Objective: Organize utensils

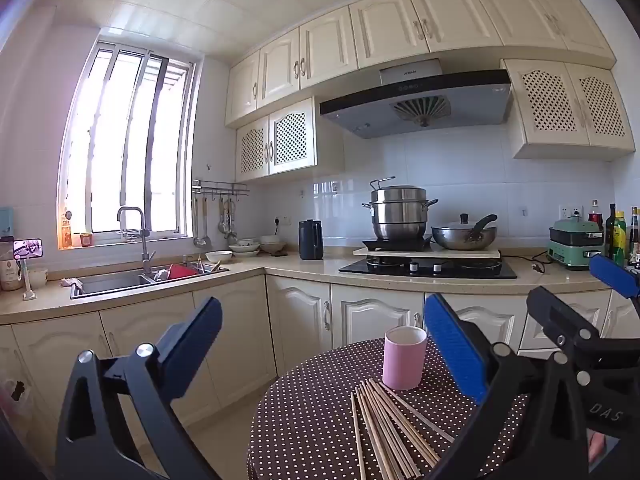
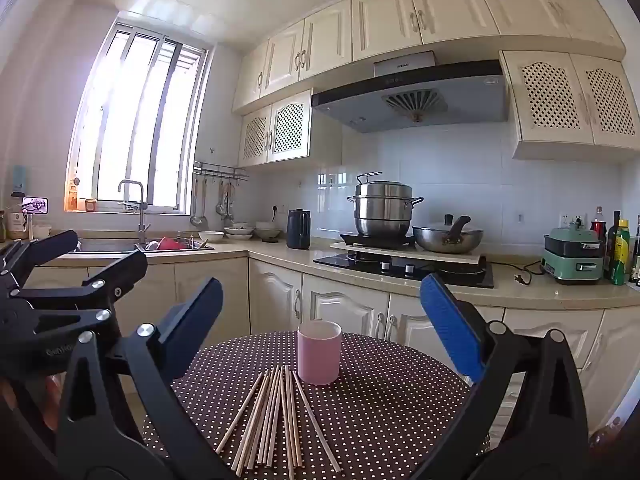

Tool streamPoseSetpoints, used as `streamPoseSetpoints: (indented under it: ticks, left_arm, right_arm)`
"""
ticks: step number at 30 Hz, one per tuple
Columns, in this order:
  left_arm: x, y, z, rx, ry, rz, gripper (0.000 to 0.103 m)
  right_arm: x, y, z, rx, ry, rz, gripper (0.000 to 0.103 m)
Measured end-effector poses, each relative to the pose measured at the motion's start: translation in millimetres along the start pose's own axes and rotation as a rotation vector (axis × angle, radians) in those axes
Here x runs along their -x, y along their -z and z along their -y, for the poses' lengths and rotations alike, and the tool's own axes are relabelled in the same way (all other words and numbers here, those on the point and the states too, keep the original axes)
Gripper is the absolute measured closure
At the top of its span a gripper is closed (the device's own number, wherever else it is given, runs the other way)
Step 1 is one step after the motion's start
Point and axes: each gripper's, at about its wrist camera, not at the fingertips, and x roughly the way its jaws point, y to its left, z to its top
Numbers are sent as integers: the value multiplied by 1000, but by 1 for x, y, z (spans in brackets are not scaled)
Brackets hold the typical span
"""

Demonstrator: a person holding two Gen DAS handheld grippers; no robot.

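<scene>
Wooden chopsticks (image 2: 276,420) fanned on dotted table (image 2: 400,408) touching pink cup (image 2: 319,352)

Our left gripper (image 1: 320,344) and right gripper (image 2: 320,324) share black angular frames. We carry ribbed blue pads (image 1: 456,354), silver screws (image 1: 145,349) and faint white lettering (image 1: 606,412).

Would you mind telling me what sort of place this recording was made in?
A home kitchen, most likely: a gas stove with a steamer pot beneath a range hood, and a sink by the window.
</scene>
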Motion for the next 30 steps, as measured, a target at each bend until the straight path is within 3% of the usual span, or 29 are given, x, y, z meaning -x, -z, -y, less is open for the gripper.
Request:
streamPoseSetpoints:
  ticks: [30]
  left_arm:
    - [-8, 0, -2, 16, -11, -26, 4]
  right_arm:
    - [-13, 1, -1, -2, -21, -26, 6]
